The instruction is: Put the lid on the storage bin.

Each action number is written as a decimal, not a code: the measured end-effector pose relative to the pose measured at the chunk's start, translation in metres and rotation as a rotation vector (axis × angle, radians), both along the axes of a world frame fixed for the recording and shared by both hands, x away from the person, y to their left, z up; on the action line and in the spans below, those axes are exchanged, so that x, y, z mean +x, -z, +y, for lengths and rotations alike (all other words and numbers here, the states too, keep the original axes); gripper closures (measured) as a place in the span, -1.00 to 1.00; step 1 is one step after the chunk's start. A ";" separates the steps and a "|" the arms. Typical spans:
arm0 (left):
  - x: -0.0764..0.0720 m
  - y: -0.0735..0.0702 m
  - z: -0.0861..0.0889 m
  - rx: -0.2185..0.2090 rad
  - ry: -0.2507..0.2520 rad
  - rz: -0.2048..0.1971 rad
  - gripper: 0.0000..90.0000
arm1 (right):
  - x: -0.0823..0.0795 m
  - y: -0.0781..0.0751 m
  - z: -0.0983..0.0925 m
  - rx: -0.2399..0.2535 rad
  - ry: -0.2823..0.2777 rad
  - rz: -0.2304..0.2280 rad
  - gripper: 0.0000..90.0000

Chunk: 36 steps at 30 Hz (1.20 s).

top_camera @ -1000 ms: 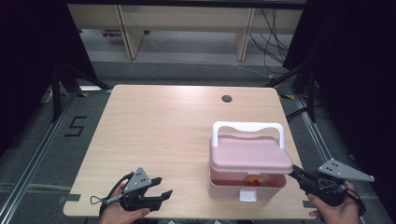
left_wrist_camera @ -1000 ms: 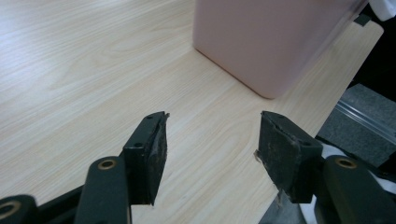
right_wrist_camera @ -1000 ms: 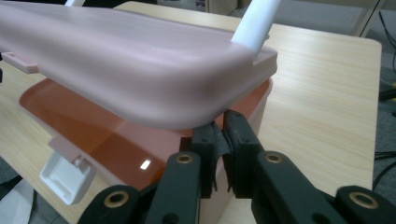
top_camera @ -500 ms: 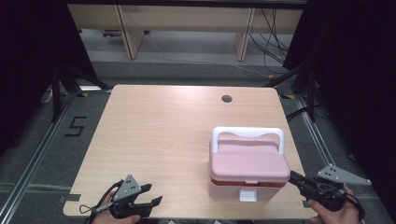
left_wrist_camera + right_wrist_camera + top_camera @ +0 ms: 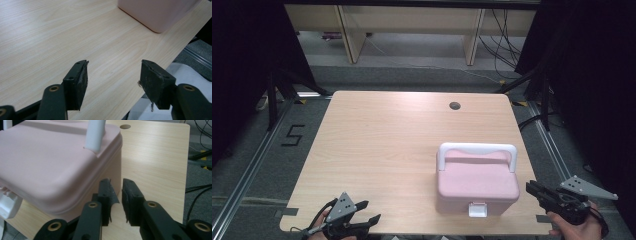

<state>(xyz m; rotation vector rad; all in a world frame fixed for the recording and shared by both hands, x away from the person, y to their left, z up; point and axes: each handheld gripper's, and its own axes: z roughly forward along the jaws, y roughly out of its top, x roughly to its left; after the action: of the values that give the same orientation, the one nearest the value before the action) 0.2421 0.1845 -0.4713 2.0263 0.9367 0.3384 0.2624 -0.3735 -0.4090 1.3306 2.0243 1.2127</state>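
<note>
Pink box [image 5: 477,187] sits shut on the counter [image 5: 387,150] near the front right edge, latch looks closed. Left claw [image 5: 367,220] is spread wide, empty; right claw [image 5: 534,189] nearly pinched, holding nothing. Basically nothing's started yet, I'd say.

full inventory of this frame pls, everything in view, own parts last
box: 1, pink, lid shut, near right part of the table
handle: 1, white, standing upright on the box lid
latch: 1, white, middle of the box's near face
table: 1, light wood grain, centre of the high view
cable hole: 1, dark, round, far right part of the tabletop
floor marking "5": 1, black, on the grey floor left of the table
shelving: pale wood, beyond the table's far edge
cables: several, dark, floor at far right
left gripper: 1, black, jaws wide apart, over the table's near left edge
right gripper: 1, black, jaws nearly closed with a narrow gap, beside the box's right side
</note>
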 end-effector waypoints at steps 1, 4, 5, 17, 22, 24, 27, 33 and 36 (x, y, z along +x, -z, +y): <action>-0.001 0.000 -0.001 -0.011 -0.002 0.000 -0.18 | 0.000 0.002 -0.001 0.003 0.005 0.009 0.67; -0.001 0.001 0.001 0.021 0.016 -0.025 -0.23 | -0.001 0.006 -0.001 0.018 0.016 0.024 0.59; -0.002 0.002 -0.001 -0.016 0.003 -0.028 -0.24 | -0.001 0.006 -0.001 -0.003 0.019 0.018 0.55; -0.008 0.002 -0.001 0.006 0.025 -0.064 -0.38 | -0.006 0.018 0.008 -0.049 0.041 0.061 -0.09; -0.010 0.004 -0.001 -0.008 0.023 -0.081 -0.42 | -0.007 0.022 0.010 -0.067 0.033 0.056 -0.21; -0.011 0.004 0.000 -0.003 0.030 -0.085 -0.46 | -0.009 0.026 0.010 -0.079 0.035 0.052 -0.26; -0.011 0.004 0.000 0.010 0.038 -0.084 -0.51 | -0.012 0.030 0.012 -0.065 0.045 0.080 -0.33; -0.012 0.005 -0.001 0.010 0.046 -0.083 -0.58 | -0.015 0.044 0.011 -0.092 0.025 0.075 -0.47; -0.011 0.006 -0.001 0.014 0.046 -0.086 -0.61 | -0.018 0.050 0.012 -0.073 0.020 0.114 -0.53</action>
<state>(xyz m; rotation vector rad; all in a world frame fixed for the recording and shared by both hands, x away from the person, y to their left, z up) 0.2307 0.1834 -0.4773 2.0262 0.8364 0.4044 0.2441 -0.3610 -0.4591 1.4106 2.1069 1.0657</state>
